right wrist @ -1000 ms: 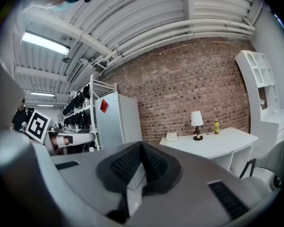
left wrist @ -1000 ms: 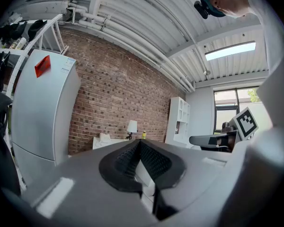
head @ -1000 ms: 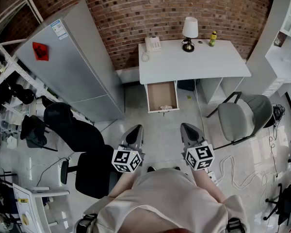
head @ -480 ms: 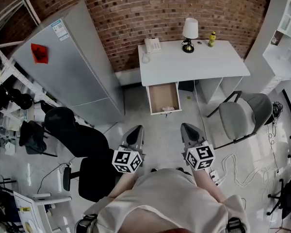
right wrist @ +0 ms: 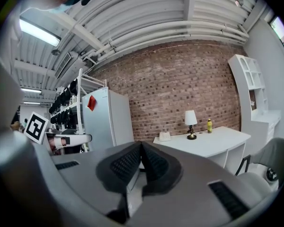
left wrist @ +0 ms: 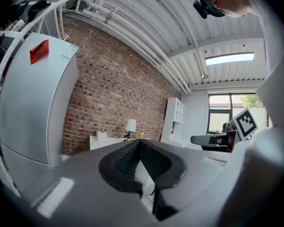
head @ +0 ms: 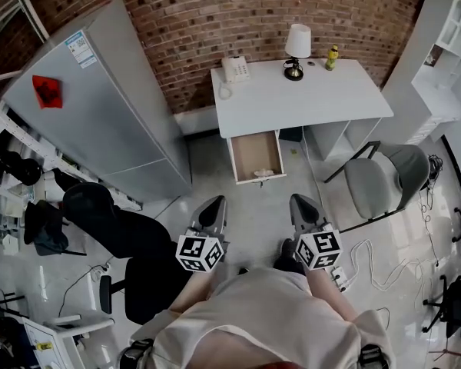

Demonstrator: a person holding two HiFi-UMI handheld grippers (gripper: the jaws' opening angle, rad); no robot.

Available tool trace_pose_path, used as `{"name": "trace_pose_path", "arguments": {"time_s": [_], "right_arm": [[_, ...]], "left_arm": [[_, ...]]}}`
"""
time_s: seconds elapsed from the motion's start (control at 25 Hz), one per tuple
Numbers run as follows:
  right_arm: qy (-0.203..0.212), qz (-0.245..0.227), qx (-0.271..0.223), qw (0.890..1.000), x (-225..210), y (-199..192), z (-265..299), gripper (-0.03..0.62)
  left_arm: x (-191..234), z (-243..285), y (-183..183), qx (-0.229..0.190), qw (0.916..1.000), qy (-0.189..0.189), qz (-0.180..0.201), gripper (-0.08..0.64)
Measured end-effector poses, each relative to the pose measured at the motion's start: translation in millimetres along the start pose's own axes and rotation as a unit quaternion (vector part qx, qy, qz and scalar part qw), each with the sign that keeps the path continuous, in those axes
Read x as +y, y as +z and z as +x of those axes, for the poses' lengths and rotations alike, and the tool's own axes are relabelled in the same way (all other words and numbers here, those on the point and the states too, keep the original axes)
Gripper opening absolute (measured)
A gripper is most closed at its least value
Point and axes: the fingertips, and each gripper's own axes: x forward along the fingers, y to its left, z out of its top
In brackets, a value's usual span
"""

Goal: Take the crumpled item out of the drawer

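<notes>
The left hand-held gripper (head: pixel 213 208) and right hand-held gripper (head: pixel 301 206) are pressed together, empty. The pale crumpled item (head: pixel 263 174), maybe paper, in the far open brown drawer (head: pixel 255 154) must be reached first.

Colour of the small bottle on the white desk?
Yellow small bottle, clearest in right gripper view.

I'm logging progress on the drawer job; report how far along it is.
Done: the drawer under the white desk stands open. In hand: nothing; left gripper and right gripper are both shut and empty, well short of the desk. Left: reach in, grip the crumpled item at the drawer's front end and lift it out.
</notes>
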Motion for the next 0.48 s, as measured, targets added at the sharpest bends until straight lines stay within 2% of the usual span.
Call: {"name": "trace_pose_path", "arguments": {"time_s": [0.24,0.48], "right_arm": [[0.014,0.009,-0.001,1.0,-51.7,4.7,50.5,0.008],[0.065,0.001,0.011,0.998,-124.3,22.9,114.8,0.008]], "left_arm": [[11.4,62.5,1.1,0.005,0.9998,0.015,0.008,0.009],[18.4,151.8,13.2,0.007,0.9976,0.068,0.01,0.008]]}}
